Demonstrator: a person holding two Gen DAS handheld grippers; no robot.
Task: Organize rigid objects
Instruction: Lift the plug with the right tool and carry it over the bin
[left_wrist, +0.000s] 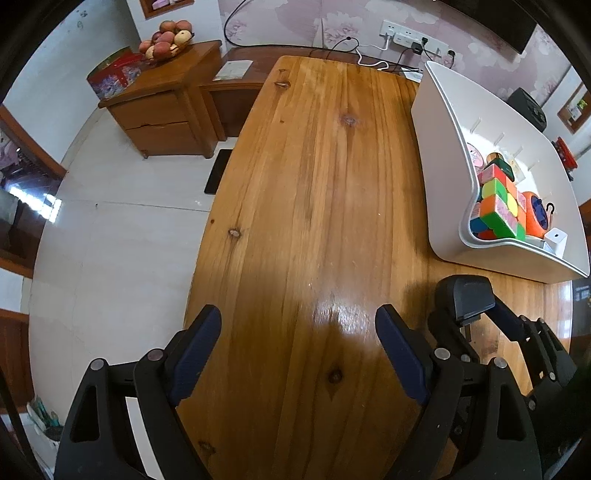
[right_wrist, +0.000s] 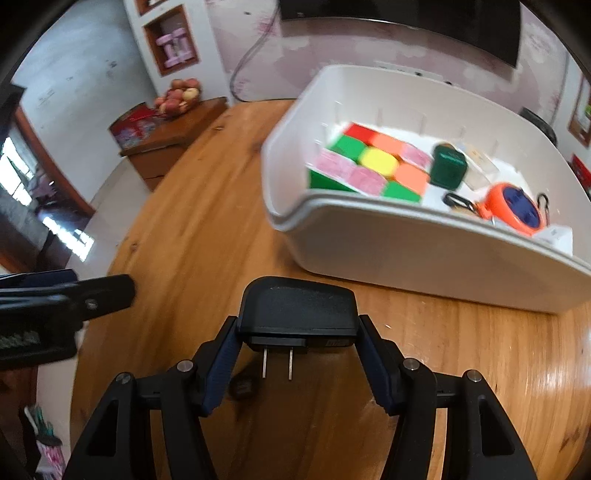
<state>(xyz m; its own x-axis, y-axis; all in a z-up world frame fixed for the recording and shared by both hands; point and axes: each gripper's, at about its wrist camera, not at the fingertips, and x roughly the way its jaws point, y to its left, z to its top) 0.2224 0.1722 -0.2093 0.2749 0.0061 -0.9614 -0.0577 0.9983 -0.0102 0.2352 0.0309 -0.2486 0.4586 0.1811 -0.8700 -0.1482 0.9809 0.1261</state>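
**The black plug is held up, close to the white bin**

The right gripper (right_wrist: 297, 332) squeezes a black plug adapter (right_wrist: 297, 308) between its two blue pads. The adapter is smooth hard plastic with round corners. Two thin metal prongs (right_wrist: 277, 363) stick out of it, back toward the camera. It looks lifted a bit off the wooden table (right_wrist: 192, 229).

The left gripper (left_wrist: 299, 350) has its jaws wide apart with nothing between them. It waits over the shiny, knotty wood.

What could go wrong? The pads only hold the lower edges of the adapter, and the plastic is slick. It may slip and drop on the table. It could also bump the near wall of the white bin (right_wrist: 424, 251) if it is not lifted high enough.

Farther off, the bin is smooth, with round corners. It already holds a blocky colour cube (right_wrist: 373, 162), a small dark green box (right_wrist: 447, 166), a round orange tape measure (right_wrist: 515, 208) and a little white box (right_wrist: 557, 236). Not much room is left, so the adapter may land on top of something and tip.
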